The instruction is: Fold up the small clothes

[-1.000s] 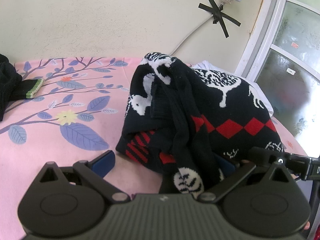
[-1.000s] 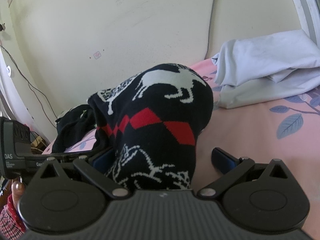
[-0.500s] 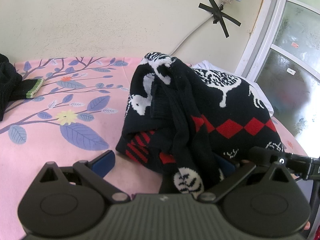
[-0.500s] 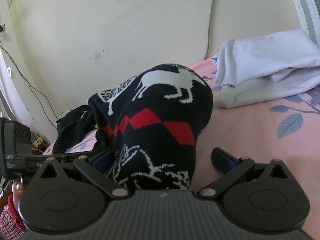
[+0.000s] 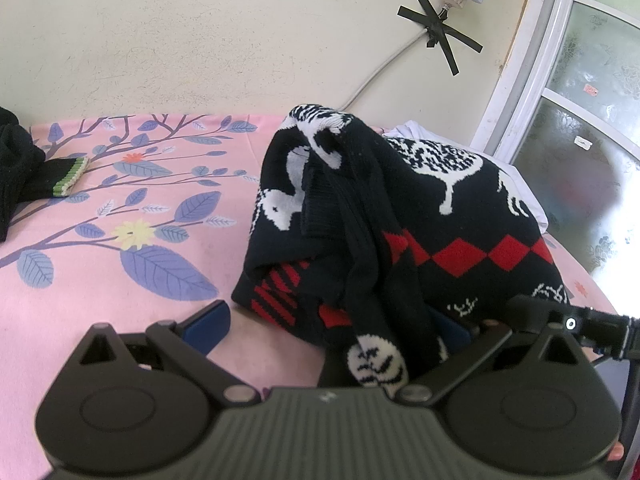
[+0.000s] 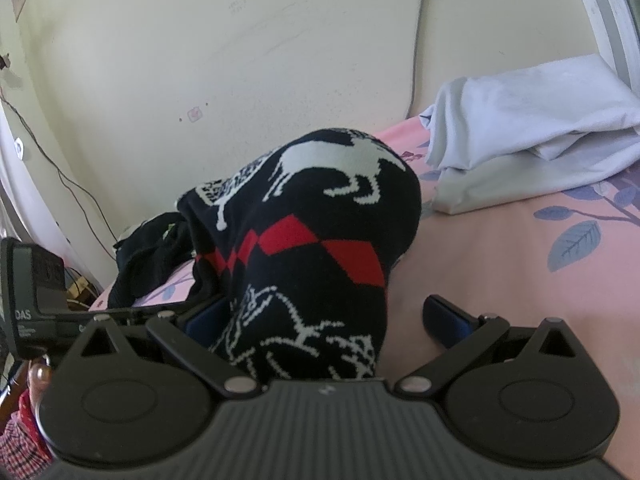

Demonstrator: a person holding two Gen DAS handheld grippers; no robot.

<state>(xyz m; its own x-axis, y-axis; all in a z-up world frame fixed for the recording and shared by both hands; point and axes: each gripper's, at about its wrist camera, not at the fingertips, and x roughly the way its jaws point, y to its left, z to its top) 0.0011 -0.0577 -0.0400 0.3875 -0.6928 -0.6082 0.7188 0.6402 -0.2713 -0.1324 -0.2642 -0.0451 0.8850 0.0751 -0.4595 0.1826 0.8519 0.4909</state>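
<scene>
A black knitted sweater (image 5: pixel 400 216) with white deer and tree figures and a band of red diamonds lies bunched in a heap on a bed covered by a pink sheet (image 5: pixel 80 304) printed with blue leaves. The left gripper (image 5: pixel 328 328) has its 2 fingers spread wide: the left blue pad (image 5: pixel 208 322) rests bare over the sheet, just beside the sweater's red-striped hem, while the right pad is largely buried under a dangling fold of knit, so the near edge of the sweater sits between the fingers without being pinched. The right gripper (image 6: pixel 332 320) is likewise spread wide, its right pad (image 6: pixel 444 320) clear over the sheet and its left pad pressed against the sweater's side; the garment fills the gap from the left finger toward the middle. A pale grey folded garment (image 6: pixel 520 136) lies beyond on the right, near the wall. A black garment with a green-striped cuff (image 5: pixel 24 172) lies well apart at the bed's far left.
</scene>
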